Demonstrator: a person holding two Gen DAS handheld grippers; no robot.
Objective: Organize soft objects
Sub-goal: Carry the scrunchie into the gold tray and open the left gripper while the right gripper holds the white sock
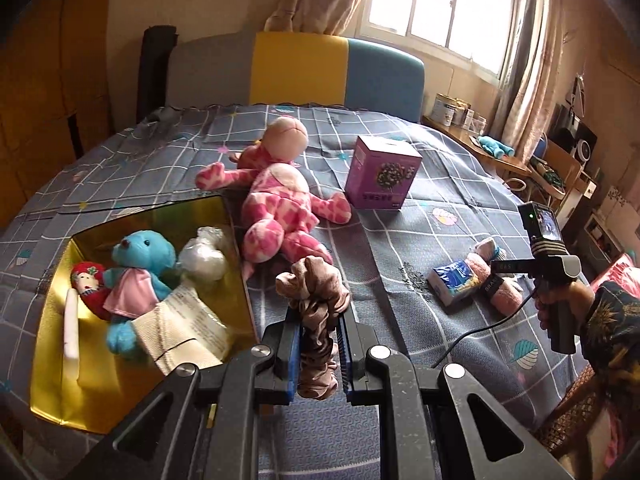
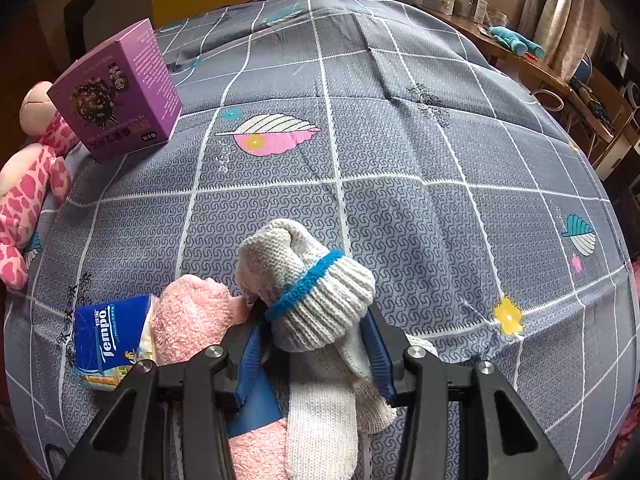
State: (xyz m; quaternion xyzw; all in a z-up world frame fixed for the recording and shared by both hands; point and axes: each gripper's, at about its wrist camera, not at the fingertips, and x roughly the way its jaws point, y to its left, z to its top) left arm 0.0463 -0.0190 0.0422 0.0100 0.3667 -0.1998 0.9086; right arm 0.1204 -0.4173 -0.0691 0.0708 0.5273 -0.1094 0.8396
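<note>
My left gripper [image 1: 319, 322] is shut on a brown satin scrunchie [image 1: 314, 292] and holds it above the bed, just right of a gold box [image 1: 56, 380]. The box holds a blue teddy [image 1: 136, 272], a red doll [image 1: 86, 284], a white bundle [image 1: 202, 256] and a cloth bag [image 1: 188, 332]. A pink spotted plush [image 1: 280, 208] lies behind the box. My right gripper [image 2: 314, 320] is shut on a white knitted glove with a blue band [image 2: 308, 284]. A pink towel [image 2: 192, 316] and a blue tissue pack [image 2: 108, 344] lie at its left.
A purple carton [image 1: 380, 172] stands on the grey checked bedspread [image 2: 400, 160]; it also shows in the right wrist view [image 2: 120, 92]. The headboard, a window and a cluttered desk [image 1: 500, 152] are behind. The right hand-held gripper [image 1: 556, 276] shows at the bed's right side.
</note>
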